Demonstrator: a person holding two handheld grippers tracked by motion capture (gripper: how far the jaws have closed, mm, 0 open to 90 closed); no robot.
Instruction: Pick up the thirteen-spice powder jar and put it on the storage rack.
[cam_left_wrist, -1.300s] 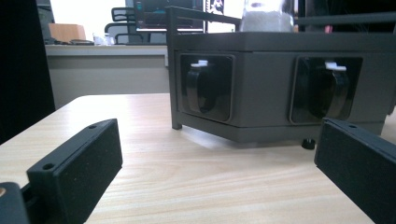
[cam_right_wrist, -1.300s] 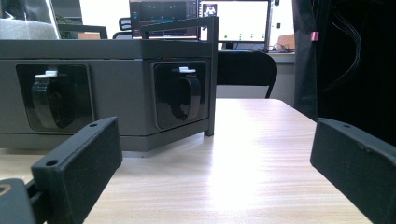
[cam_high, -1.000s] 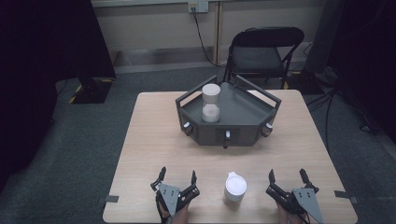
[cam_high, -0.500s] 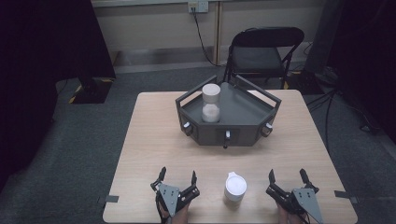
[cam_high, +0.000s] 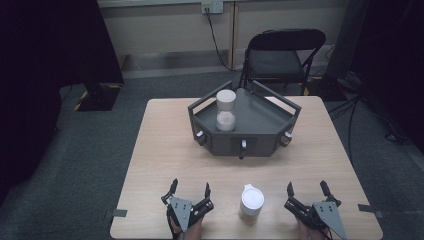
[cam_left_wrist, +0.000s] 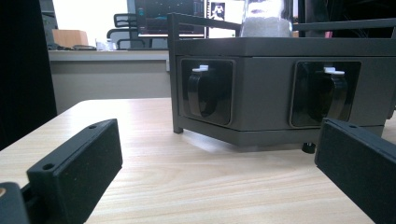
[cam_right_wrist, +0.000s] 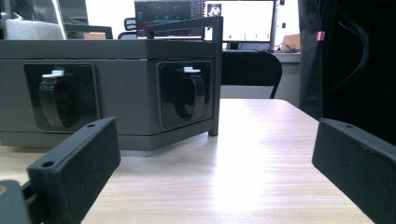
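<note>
No readable text, labels, brands or numbers were found anywhere. Monitor screens (cam_right_wrist: 240, 21) behind the table glowed in both gripper views, content too blurred to read. The dark tray (cam_high: 260, 120), white cup (cam_high: 252, 199) and jar (cam_high: 226, 110) carried no legible markings. The wall outlet (cam_high: 212, 6) was too small to tell.

A wooden table (cam_high: 165, 150) carries a dark tray (cam_high: 260, 131) and white cup (cam_high: 251, 200).
</note>
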